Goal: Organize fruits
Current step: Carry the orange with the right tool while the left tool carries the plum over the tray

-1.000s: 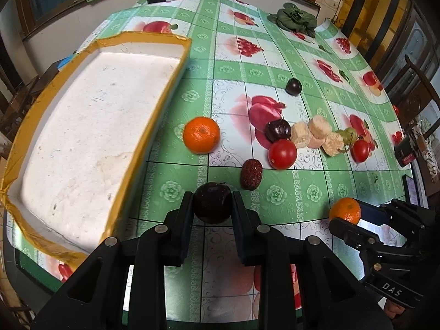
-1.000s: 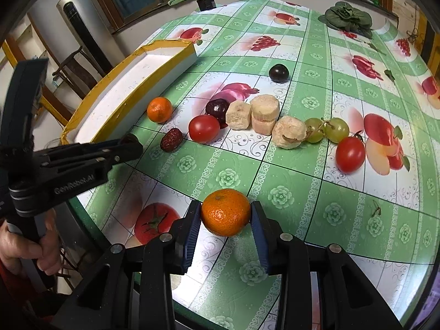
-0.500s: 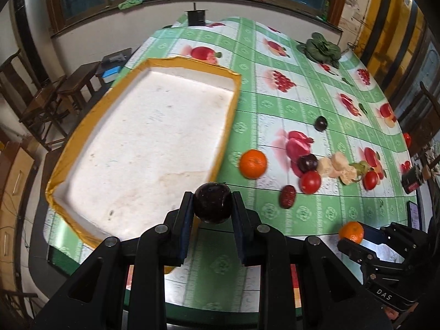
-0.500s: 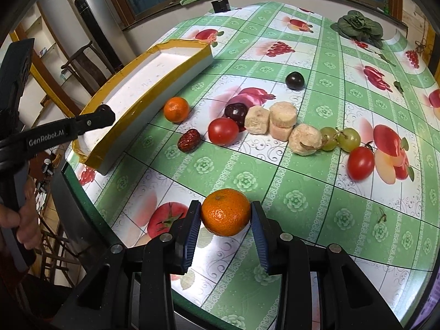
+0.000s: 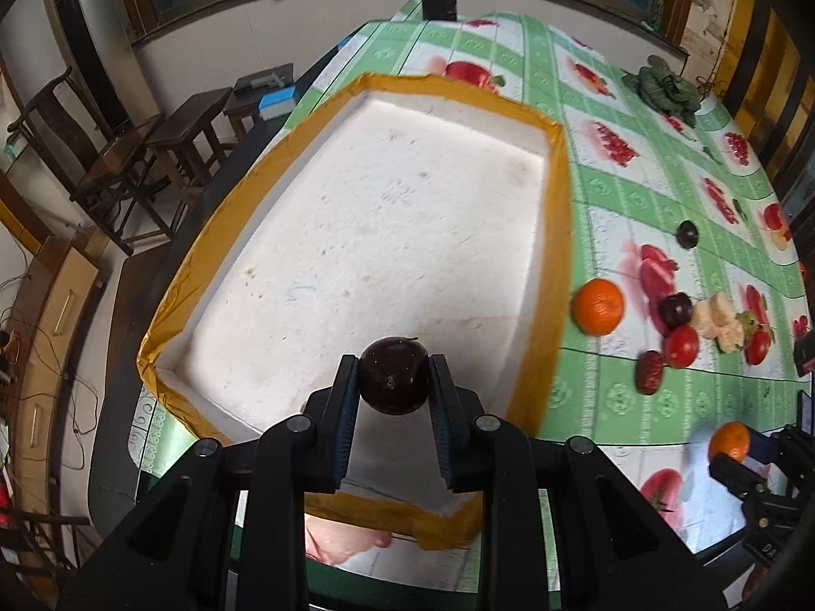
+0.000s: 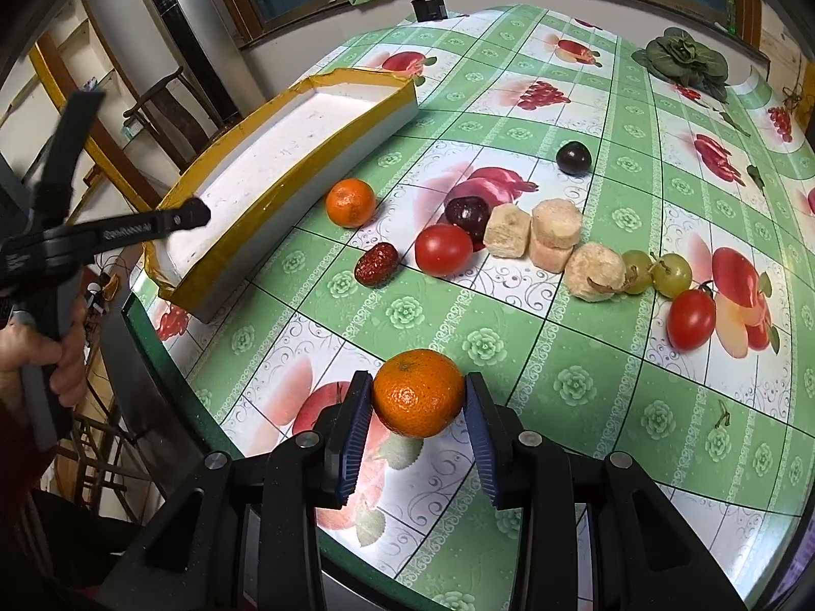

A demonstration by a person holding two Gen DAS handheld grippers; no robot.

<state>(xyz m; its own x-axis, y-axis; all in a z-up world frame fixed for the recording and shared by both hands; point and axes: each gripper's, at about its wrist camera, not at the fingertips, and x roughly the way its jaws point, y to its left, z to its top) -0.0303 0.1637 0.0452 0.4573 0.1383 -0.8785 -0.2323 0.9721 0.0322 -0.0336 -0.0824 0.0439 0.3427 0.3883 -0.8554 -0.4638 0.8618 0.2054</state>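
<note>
Left gripper (image 5: 395, 382) closed on a dark plum (image 5: 395, 376), both pads pressed to its sides, the fruit hanging above the near end of the white foam tray (image 5: 387, 234), whose floor is bare. Right gripper (image 6: 418, 402) likewise clamped on an orange mandarin (image 6: 418, 393), held above the tablecloth (image 6: 509, 346) near the table's front edge and well apart from the tray. On the cloth beside the tray's long yellow-taped wall (image 6: 285, 214) lies a second mandarin (image 6: 350, 202); further right, in a loose row, a red date (image 6: 376, 265), a tomato (image 6: 443, 249), a dark cherry-like fruit (image 6: 464, 211) touching the tomato, three pale cut chunks (image 6: 550, 234), two green grapes (image 6: 657, 271) and a smaller tomato (image 6: 691, 320). Another dark plum (image 6: 573, 158) sits alone behind the row. A bunch of leafy greens (image 6: 682, 58) rests at the far right corner. The tray's raised rim (image 5: 558, 275) stands between its floor and the fruit row. Open cloth lies between the right gripper and the row; the table edge (image 6: 153, 351) falls away at left, where a hand (image 6: 35, 356) grips the left tool's handle.
</note>
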